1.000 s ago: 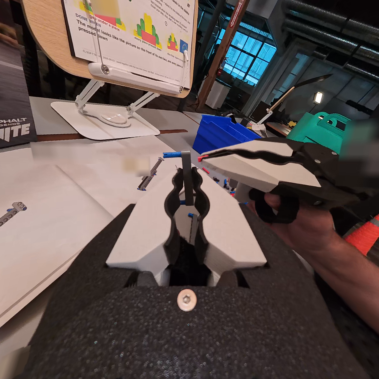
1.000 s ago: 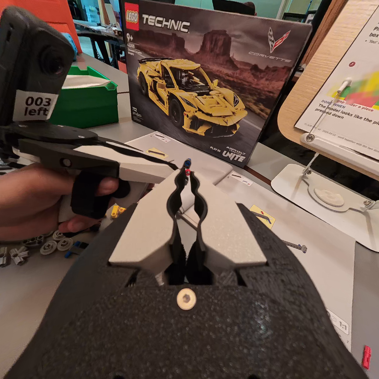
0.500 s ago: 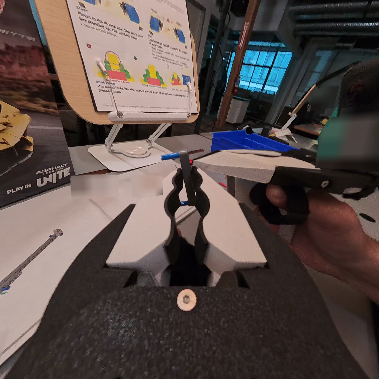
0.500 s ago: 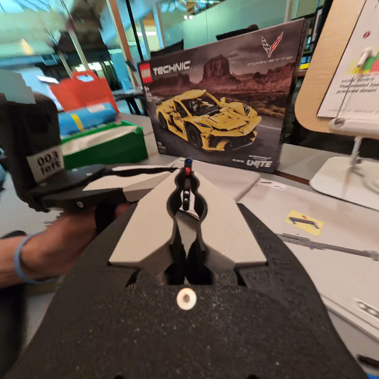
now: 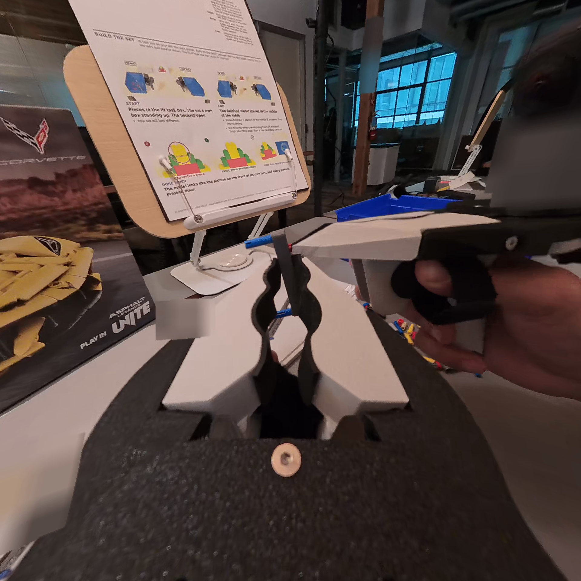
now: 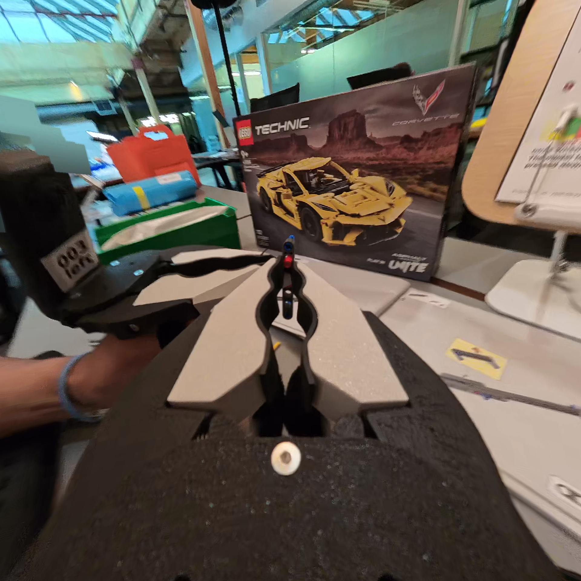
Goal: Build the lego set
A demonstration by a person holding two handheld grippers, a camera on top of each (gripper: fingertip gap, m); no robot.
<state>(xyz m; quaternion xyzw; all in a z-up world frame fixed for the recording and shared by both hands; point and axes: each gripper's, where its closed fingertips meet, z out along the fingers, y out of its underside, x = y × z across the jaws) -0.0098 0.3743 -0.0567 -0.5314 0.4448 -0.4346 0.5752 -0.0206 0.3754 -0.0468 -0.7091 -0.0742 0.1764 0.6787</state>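
Observation:
My left gripper (image 5: 287, 270) is shut on a dark grey Technic beam (image 5: 281, 248) and holds it upright above the table. Two blue pins (image 5: 259, 242) stick out of the beam to the left, one at the top and one lower down. My right gripper (image 5: 294, 247) comes in from the right, shut on a small red pin (image 6: 287, 260) whose tip is at the beam's upper end. In the right wrist view the beam (image 6: 287, 297) shows edge-on between my right gripper's (image 6: 287, 266) fingers, and the left gripper (image 6: 267, 258) reaches in from the left.
The set's box (image 6: 345, 188) with a yellow car stands at the back. A wooden stand with an instruction sheet (image 5: 195, 132) is beside it. A blue bin (image 5: 393, 206) sits right, a green bin (image 6: 176, 226) left. Loose small pieces (image 5: 405, 331) and the open booklet (image 6: 471, 361) lie on the table. The grippers are tip to tip, or close to it.
Both grippers have risen and tilted up, so more of the box and stand shows. The right gripper's red pin has closed in on the top of the beam.

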